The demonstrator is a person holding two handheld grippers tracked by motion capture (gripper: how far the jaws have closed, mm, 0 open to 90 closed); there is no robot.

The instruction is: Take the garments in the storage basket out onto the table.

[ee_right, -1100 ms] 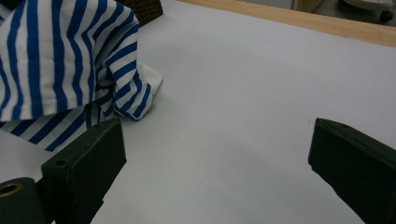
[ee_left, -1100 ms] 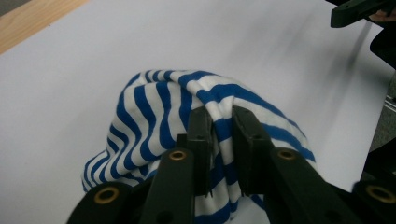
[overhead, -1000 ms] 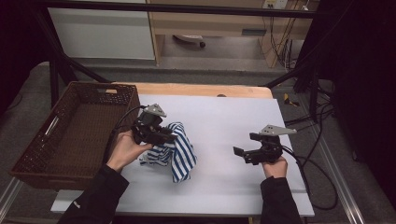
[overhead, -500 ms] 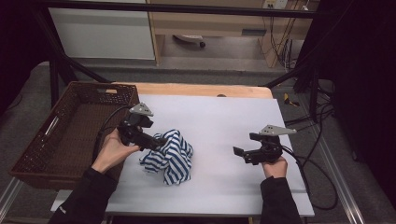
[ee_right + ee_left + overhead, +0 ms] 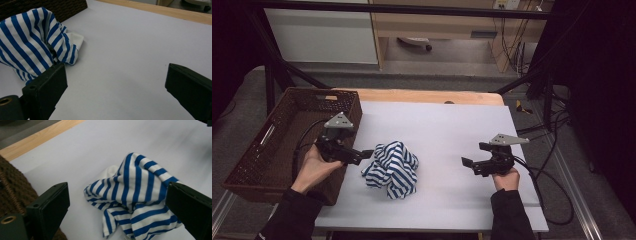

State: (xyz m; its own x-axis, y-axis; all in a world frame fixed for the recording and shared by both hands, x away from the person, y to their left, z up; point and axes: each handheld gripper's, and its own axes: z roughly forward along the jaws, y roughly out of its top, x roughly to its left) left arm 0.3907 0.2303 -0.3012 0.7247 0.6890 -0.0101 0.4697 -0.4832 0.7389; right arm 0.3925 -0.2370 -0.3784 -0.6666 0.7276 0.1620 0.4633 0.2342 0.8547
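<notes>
Striped cloth heaped on the white desk, loose between two grippers.

The wicker basket is cut off at the desk's left edge. The blue-and-white cloth lies crumpled, its underside folds hidden. The left gripper, just beside it, has just been opening: jaws wide apart, nothing pinched. The right gripper, well apart, stands open over bare desk.
</notes>
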